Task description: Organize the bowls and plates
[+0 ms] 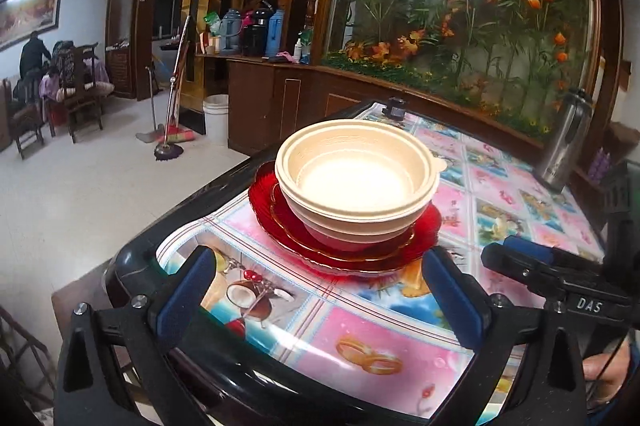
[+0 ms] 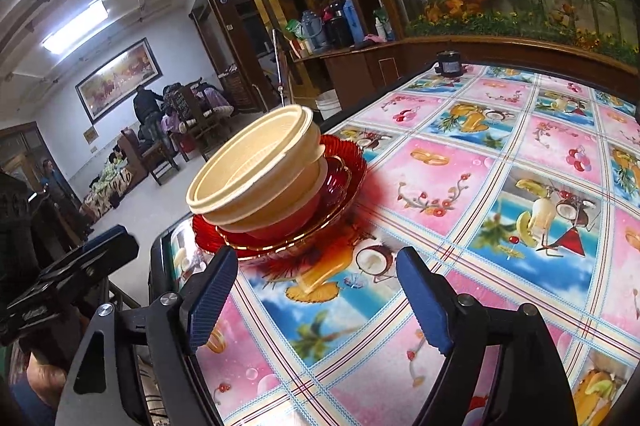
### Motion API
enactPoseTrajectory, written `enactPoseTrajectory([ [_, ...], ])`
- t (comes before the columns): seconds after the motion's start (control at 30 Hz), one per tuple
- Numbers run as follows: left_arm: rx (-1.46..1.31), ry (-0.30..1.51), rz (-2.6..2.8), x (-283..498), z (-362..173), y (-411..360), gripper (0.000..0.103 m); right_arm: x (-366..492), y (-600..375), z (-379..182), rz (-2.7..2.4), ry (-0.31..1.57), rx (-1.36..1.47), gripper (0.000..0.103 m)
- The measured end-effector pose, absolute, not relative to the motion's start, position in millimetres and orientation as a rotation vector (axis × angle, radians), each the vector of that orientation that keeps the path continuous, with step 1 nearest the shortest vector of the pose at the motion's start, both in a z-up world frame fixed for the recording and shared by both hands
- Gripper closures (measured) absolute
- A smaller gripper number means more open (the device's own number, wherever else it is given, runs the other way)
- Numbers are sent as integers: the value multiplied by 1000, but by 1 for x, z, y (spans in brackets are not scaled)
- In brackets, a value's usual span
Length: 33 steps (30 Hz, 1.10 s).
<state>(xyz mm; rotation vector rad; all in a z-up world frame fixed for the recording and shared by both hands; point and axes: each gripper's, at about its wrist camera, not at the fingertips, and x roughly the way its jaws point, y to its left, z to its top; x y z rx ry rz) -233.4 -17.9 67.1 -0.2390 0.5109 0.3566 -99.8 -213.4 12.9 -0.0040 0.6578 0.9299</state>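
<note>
A stack of nested cream bowls (image 1: 356, 181) sits on a red bowl, which rests on red glass plates (image 1: 424, 226) with a gold rim, near the table's left edge. In the right wrist view the cream bowls (image 2: 256, 177) lean toward the left over the red plates (image 2: 344, 181). My left gripper (image 1: 320, 290) stands open just short of the plates, with nothing between its blue pads (image 1: 188, 294). My right gripper (image 2: 320, 302) is open too, a little before the stack and empty. Each gripper also shows in the other's view: the right gripper (image 1: 540, 266), the left gripper (image 2: 80, 266).
The table wears a pink and blue fruit-print cloth (image 2: 500, 185) and has a black raised edge (image 1: 132, 266). A steel flask (image 1: 568, 141) stands at the far right, a small dark jar (image 2: 448, 63) at the far edge. Beyond lie the floor, a mop, a bucket and seated people.
</note>
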Motion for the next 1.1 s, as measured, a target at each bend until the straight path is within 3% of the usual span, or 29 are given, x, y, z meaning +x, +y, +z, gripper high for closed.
enactPoseTrajectory([
  [1.1, -216, 544, 439, -216, 39, -6, 0, -105, -205, 13, 933, 662, -36, 15],
])
